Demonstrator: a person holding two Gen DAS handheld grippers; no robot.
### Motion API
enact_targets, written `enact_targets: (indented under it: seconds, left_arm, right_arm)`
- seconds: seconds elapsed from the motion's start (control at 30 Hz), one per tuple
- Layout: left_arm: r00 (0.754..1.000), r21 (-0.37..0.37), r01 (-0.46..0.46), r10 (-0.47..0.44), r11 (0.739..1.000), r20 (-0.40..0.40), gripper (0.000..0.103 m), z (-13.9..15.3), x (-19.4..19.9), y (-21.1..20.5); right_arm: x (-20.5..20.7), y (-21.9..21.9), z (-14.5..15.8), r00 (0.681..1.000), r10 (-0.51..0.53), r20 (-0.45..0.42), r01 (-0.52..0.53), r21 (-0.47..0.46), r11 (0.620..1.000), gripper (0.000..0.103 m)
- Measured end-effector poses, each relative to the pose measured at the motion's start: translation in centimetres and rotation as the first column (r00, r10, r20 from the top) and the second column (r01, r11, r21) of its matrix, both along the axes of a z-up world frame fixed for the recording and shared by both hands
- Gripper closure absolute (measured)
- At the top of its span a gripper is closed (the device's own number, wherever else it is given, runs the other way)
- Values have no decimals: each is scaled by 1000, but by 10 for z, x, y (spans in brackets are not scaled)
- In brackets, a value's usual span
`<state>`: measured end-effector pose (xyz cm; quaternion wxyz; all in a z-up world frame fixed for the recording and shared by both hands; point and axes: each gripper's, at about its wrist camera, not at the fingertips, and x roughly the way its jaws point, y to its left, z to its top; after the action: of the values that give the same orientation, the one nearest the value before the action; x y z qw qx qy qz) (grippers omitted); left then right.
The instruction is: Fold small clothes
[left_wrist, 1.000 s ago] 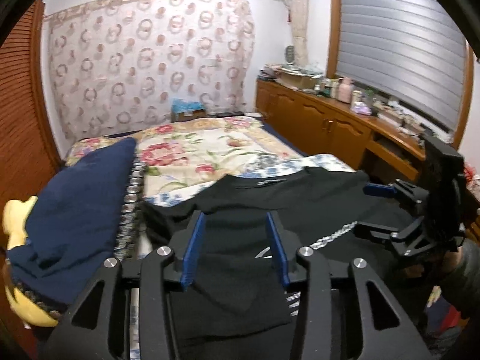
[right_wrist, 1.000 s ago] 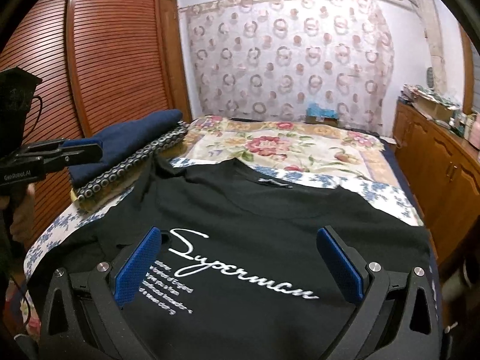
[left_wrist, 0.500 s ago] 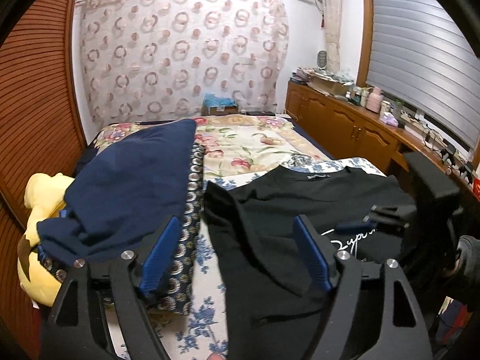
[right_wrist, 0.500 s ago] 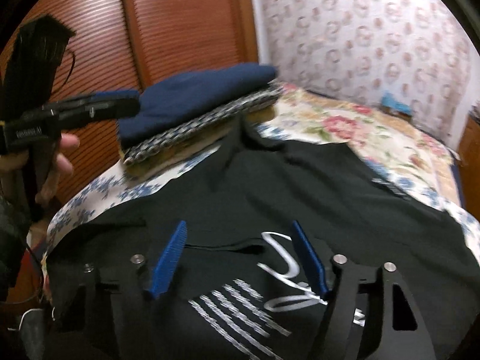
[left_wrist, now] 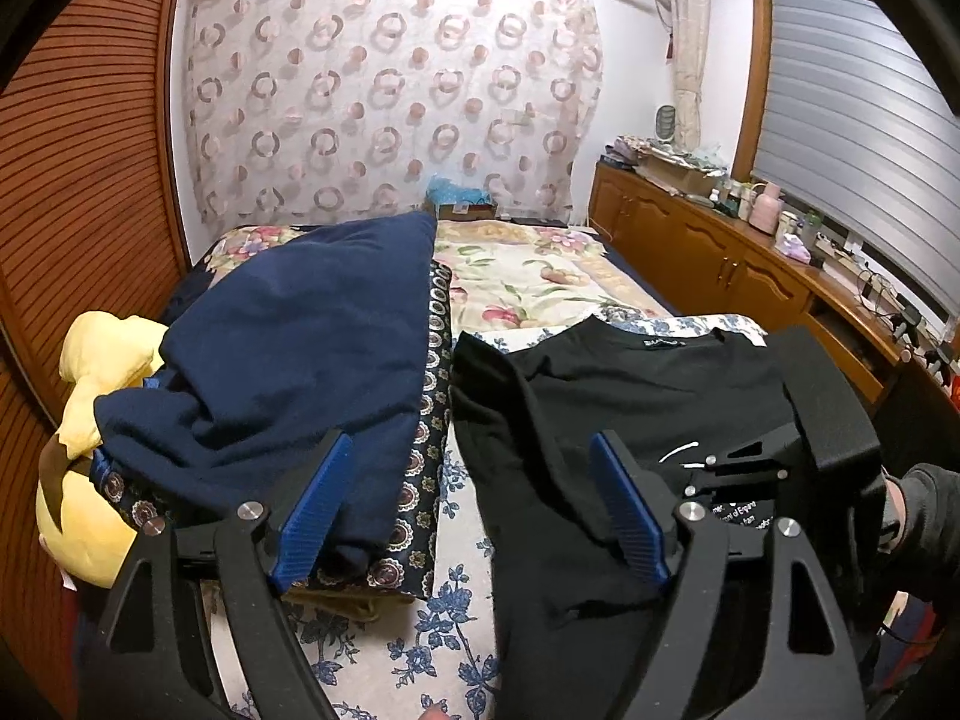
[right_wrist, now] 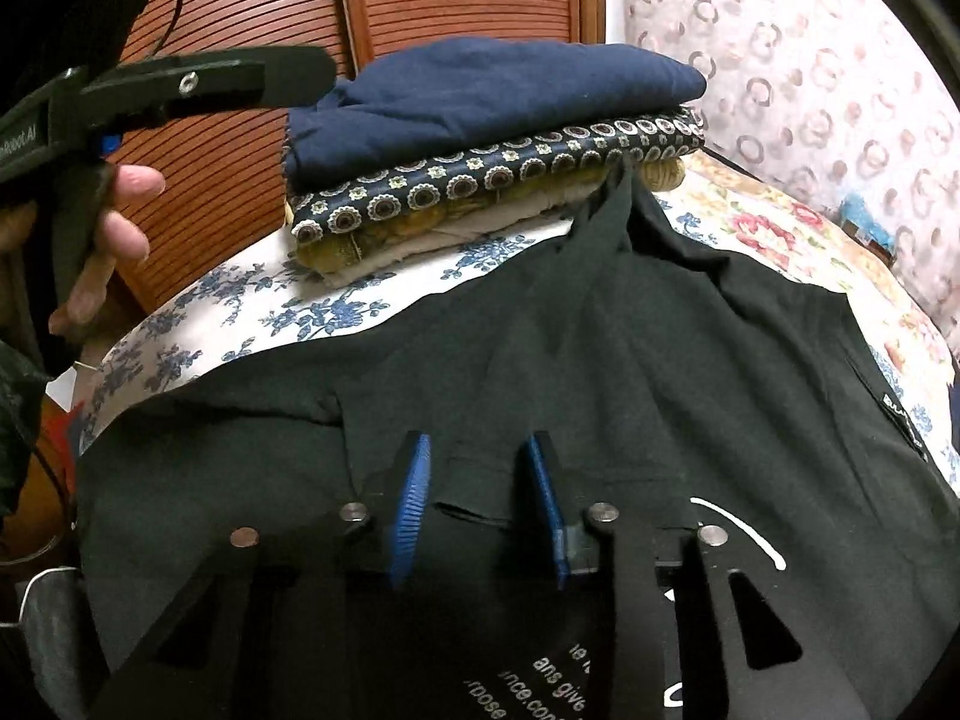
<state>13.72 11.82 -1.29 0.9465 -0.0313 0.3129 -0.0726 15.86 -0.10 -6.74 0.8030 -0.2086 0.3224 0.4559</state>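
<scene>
a black t-shirt (right_wrist: 600, 360) with white lettering lies spread on a bed covered by a blue-flowered sheet (right_wrist: 252, 306). its near sleeve is folded inward over the chest, and the collar label points toward the far side of the bed. the right gripper (right_wrist: 480, 498) sits low over the shirt at the folded sleeve's hem. its blue pads have just been closing and now stand narrow, with a ridge of black cloth between them. whether they pinch it cannot be told. the left gripper (left_wrist: 474, 516) hovers above the shirt's edge, pads wide apart, nothing between them. it is held by a bare hand (right_wrist: 102, 240). beside the shirt is a stack of folded clothes (right_wrist: 480, 138), navy on top, a patterned dark piece beneath. a yellow plush toy (left_wrist: 90, 420) lies against the stack. a wooden slatted wardrobe (right_wrist: 252, 30) stands behind.
</scene>
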Motion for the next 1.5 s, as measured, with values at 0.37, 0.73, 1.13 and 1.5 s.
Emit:
enact_targets:
  seconds: [0.37,0.73,1.13,1.5]
  left_arm:
    - [999,5,48,-48,999,-2,22,-2,-2,-19]
    - [996,12,78,-78,997,-39,22,-12,1,-37]
    - [987,29,128,-124,991,-105,22,-32,13,-75]
    - [963,78,201,-182,977,-200,22,-57,32,-117]
  right_arm:
    - [51,-51,41,991,-127,31,121,142,982,99]
    - [77,-68,25,922,-387,18,382,132,915,94]
    - [36,-144,47,901,-431,56,421,140,896,70]
    - [0,-269,30,762,-646,55,635,136,761,69]
